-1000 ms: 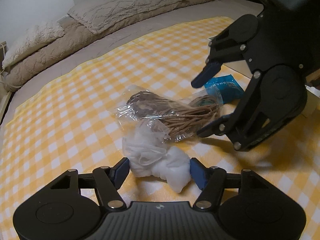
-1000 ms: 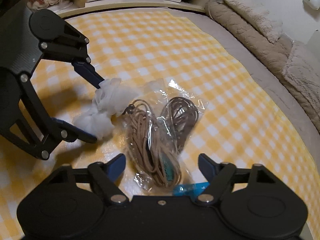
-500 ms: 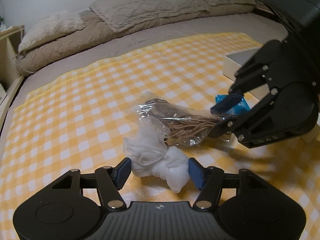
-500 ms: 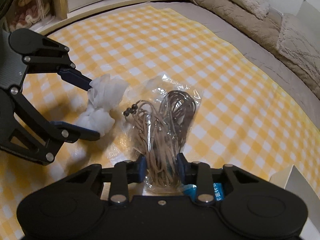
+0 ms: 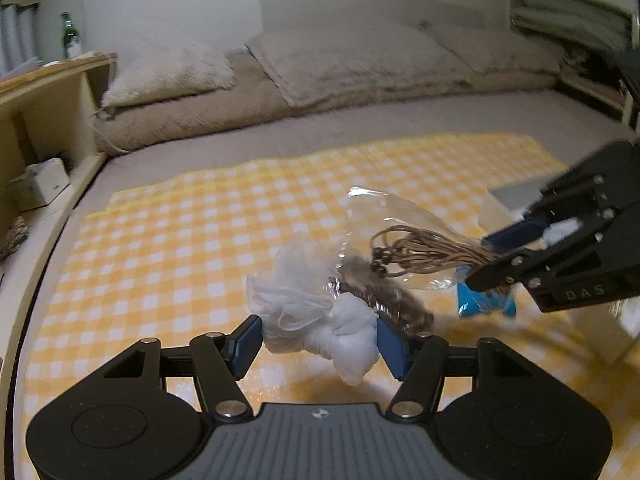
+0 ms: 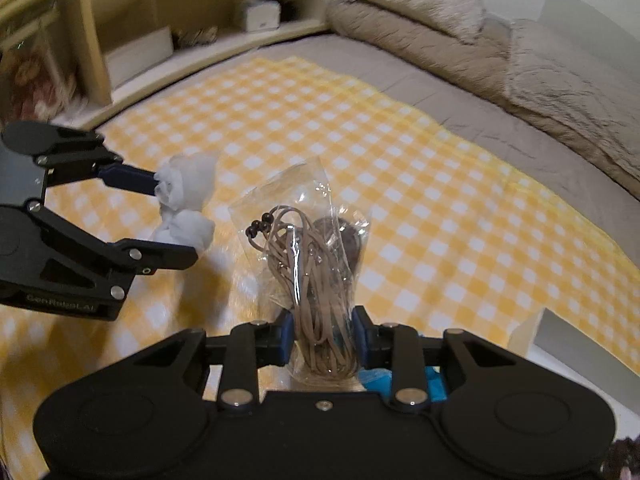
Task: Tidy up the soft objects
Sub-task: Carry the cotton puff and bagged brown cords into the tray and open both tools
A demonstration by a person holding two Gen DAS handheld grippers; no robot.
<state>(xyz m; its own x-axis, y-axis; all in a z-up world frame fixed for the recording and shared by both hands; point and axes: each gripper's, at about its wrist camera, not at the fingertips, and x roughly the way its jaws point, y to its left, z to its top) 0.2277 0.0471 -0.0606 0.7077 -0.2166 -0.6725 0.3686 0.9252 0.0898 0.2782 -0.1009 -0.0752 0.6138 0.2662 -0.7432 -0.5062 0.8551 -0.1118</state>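
My left claw (image 5: 319, 340) pinches a white cloth bundle (image 5: 316, 320) between its blue pads, one pad on each end; the bundle fills the gap and sags a little below it at the right. It is soft, crumpled fabric, gathered at the middle like a knot, with a gauzy, wrinkled lobe on the left and a smoother rounded lobe on the right. In the right wrist view the same bundle (image 6: 184, 200) sits between the left claw's (image 6: 176, 216) two long fingers, off the checked cloth beneath.

My right claw (image 6: 323, 338) has just been closing and is now pressed together on a clear plastic bag of cords (image 6: 308, 268). The bag stands up out of the pads, its crinkled, glossy film open and pointed at the top. Inside are thin tan cords in long loops, a darker brown coil behind them, and small dark beads at the upper left. From the left wrist view the bag (image 5: 404, 256) stretches left from the right claw (image 5: 486, 260), just beside and partly behind the white bundle.

A blue packet (image 5: 482, 302) shows below the right claw. Under everything lies a yellow-and-white checked cloth (image 6: 400, 168) spread on a grey bed (image 5: 360, 128), with plush beige pillows (image 5: 352, 60) behind it.
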